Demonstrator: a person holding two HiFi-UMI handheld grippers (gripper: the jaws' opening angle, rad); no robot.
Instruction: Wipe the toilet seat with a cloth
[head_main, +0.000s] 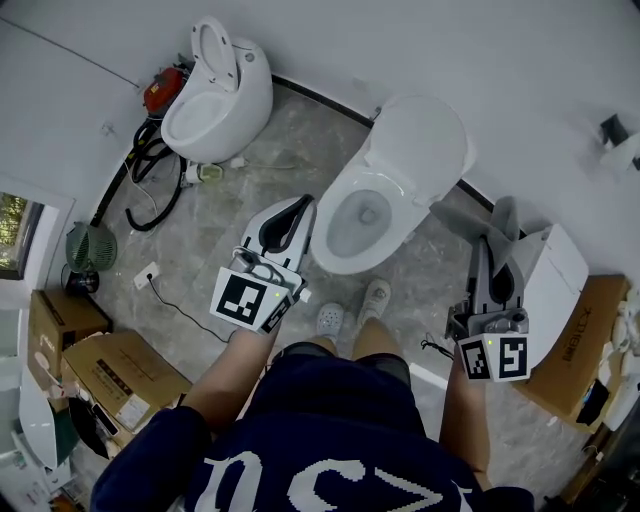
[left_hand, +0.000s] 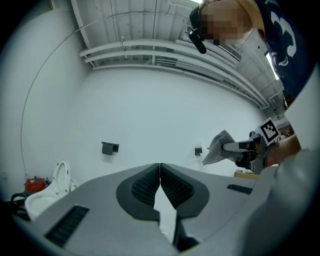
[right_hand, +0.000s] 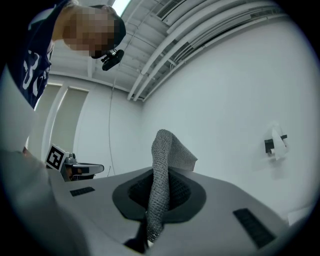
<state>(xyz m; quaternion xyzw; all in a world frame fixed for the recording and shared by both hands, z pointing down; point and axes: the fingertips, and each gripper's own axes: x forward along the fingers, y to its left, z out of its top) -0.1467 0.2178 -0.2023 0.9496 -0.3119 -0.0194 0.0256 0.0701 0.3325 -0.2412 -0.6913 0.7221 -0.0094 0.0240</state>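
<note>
A white toilet stands in the middle of the floor with its lid raised and its seat down around the bowl. My left gripper hovers just left of the seat, jaws shut on nothing. To the right of the toilet, my right gripper is shut on a grey cloth. In the right gripper view the cloth stands up between the pads and folds over. The left gripper view shows the cloth hanging from the right gripper's tip. Both grippers point up at the wall.
A second toilet stands at the back left, next to a red device and black cables. Cardboard boxes lie at the left. A white box and a carton stand at the right. The person's feet are in front of the bowl.
</note>
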